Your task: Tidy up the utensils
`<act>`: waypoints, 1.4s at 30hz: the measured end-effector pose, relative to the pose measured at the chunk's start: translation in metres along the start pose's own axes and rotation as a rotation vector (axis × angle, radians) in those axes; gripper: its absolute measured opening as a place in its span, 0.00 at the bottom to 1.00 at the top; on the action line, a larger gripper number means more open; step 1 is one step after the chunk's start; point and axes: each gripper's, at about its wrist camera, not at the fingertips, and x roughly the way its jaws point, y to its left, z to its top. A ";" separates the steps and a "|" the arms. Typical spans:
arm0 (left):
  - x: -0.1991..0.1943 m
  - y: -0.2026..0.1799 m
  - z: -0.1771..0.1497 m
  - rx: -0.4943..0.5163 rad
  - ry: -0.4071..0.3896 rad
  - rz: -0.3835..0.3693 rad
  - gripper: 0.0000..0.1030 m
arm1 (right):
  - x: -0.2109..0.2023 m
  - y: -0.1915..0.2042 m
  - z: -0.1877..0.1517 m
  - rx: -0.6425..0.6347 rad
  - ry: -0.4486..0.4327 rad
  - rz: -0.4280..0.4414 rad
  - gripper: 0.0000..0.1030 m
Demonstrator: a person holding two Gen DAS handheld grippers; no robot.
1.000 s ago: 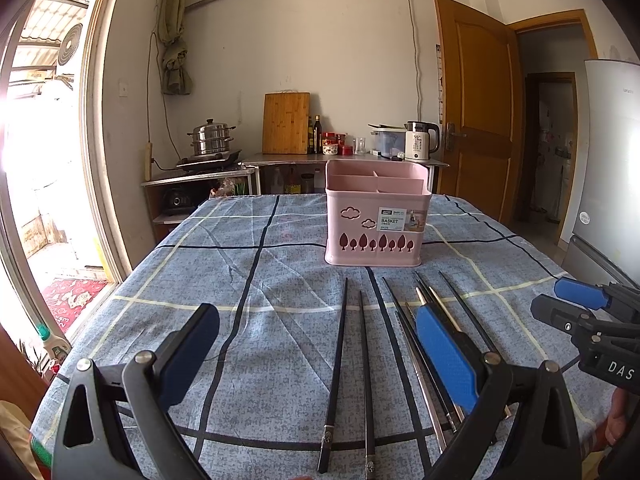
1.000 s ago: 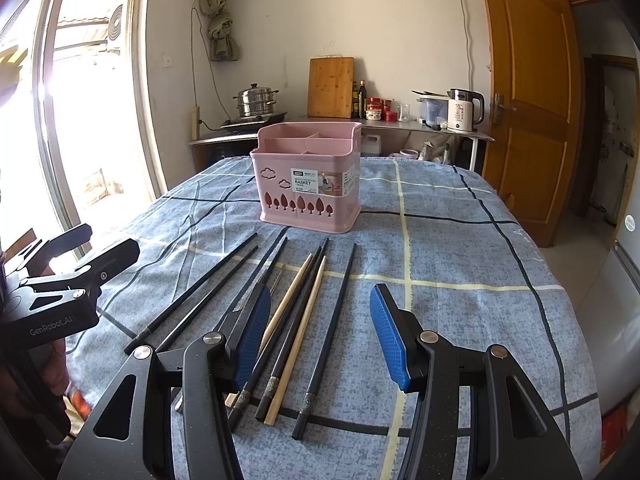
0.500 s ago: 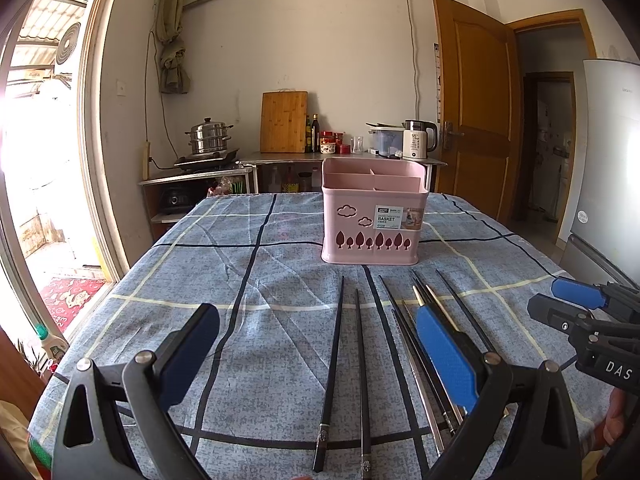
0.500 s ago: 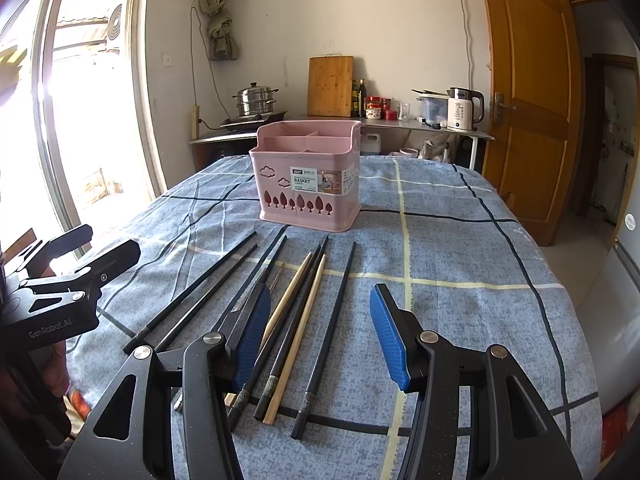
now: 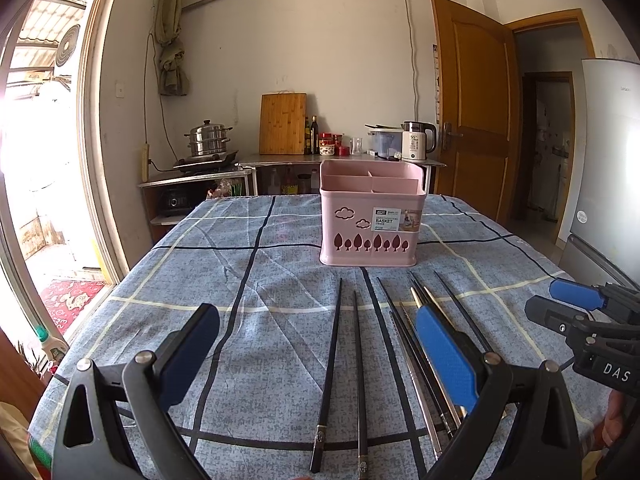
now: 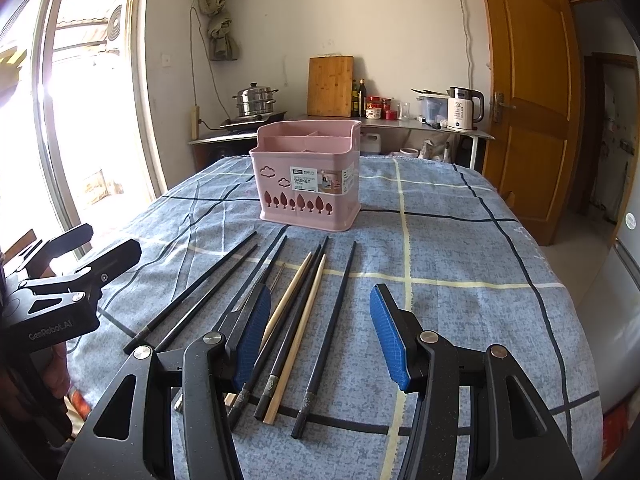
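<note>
Barely anything has changed over the last second: in both wrist views the pink basket [image 5: 370,216] and the chopsticks sit a touch lower and nearer in the picture than they did, which reads as both grippers drifting forward slightly, and no utensil has shifted on the cloth-covered surface [image 5: 224,264]. By that reading the sorting has not begun; the basket's compartments look empty from here and every stick lies on the cloth. The left gripper [image 5: 316,354] hangs over the near edge with its fingers spread wide and nothing between them, straddling the two black chopsticks [image 5: 344,364] on the left of the row. The right gripper [image 6: 320,332] is likewise released and holds nothing, its fingers framing the wooden pair [image 6: 298,312] and the far-right black chopstick [image 6: 332,324]. All the chopsticks lie flat, roughly parallel, their long axes running near to far: thin tips toward the basket, thicker decorated butt ends toward the near edge, fanning a little apart at the far end. The basket stands upright beyond the tips, well apart from both grippers. A likely first pickup is a pinch across one stick, at right angles to its length.
</note>
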 end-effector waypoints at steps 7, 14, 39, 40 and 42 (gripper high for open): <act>0.000 0.000 0.000 0.000 -0.001 -0.001 0.98 | 0.000 0.000 0.001 0.003 0.003 -0.001 0.51; 0.001 0.001 0.000 0.001 0.004 0.005 0.98 | 0.002 0.001 0.001 0.001 0.006 0.000 0.51; 0.116 0.021 0.004 0.064 0.325 -0.072 0.84 | 0.078 -0.023 0.021 0.041 0.182 0.006 0.51; 0.123 0.020 0.004 0.079 0.345 -0.074 0.83 | 0.084 -0.025 0.022 0.044 0.201 0.001 0.48; 0.135 0.019 0.004 0.099 0.369 -0.075 0.78 | 0.096 -0.029 0.024 0.047 0.234 -0.006 0.40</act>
